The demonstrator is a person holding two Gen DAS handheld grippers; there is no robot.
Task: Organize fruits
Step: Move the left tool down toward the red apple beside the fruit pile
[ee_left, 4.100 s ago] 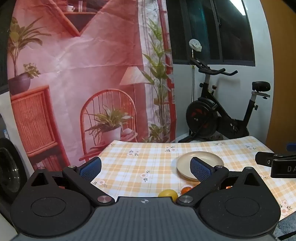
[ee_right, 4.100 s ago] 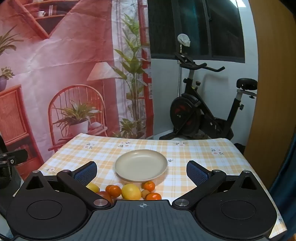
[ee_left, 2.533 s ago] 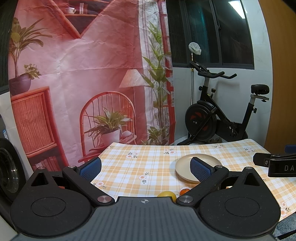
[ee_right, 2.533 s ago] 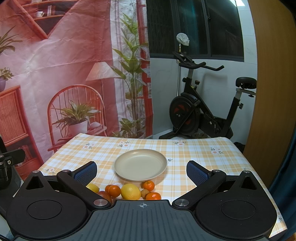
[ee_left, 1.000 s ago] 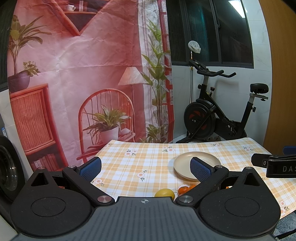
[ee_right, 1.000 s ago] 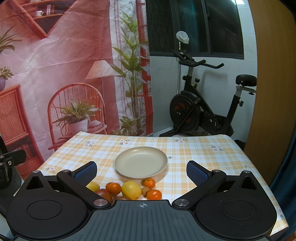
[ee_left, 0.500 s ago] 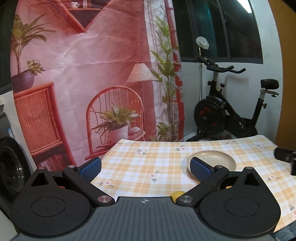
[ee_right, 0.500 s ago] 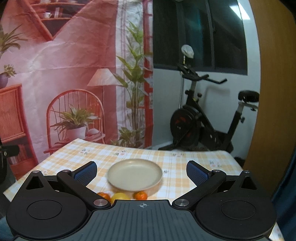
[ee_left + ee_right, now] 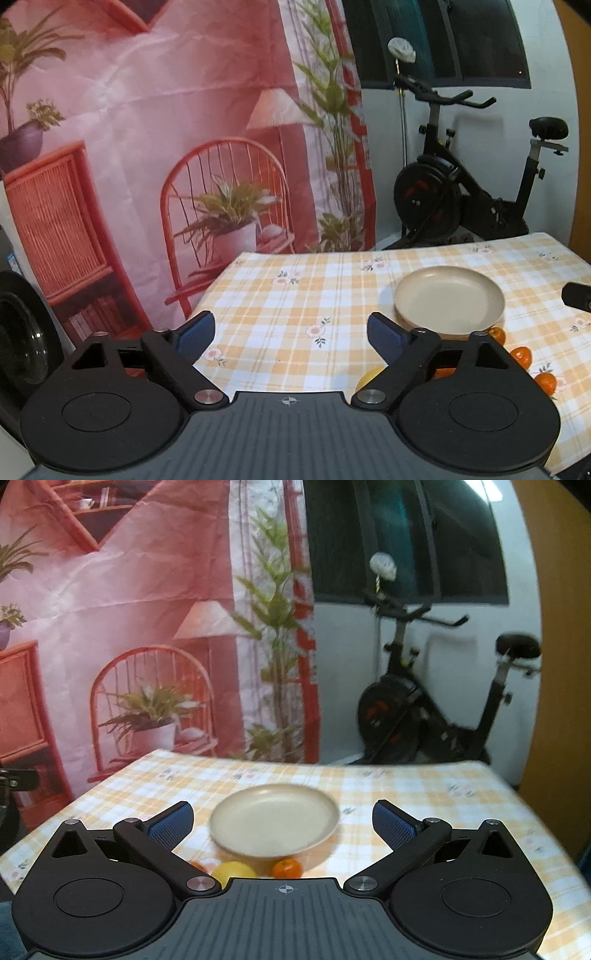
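Observation:
An empty beige plate (image 9: 448,299) (image 9: 275,819) sits on the orange checked tablecloth (image 9: 295,295). Fruit lies in front of it: a yellow lemon (image 9: 232,873) (image 9: 367,374) and small oranges (image 9: 287,867) (image 9: 521,353), partly hidden by the gripper bodies. My left gripper (image 9: 291,334) is open and empty, over the cloth left of the plate. My right gripper (image 9: 282,821) is open and empty, in line with the plate and above the fruit. The right wrist view is blurred.
An exercise bike (image 9: 461,188) stands behind the table on the right. A printed pink backdrop (image 9: 166,129) hangs behind on the left. A wooden panel (image 9: 557,701) is at far right. The other gripper's tip (image 9: 576,295) shows at the right edge.
Both grippers have moved in over the table and tilted; the plate looks larger. The left view has swung so the plate sits further right. Both stay open.

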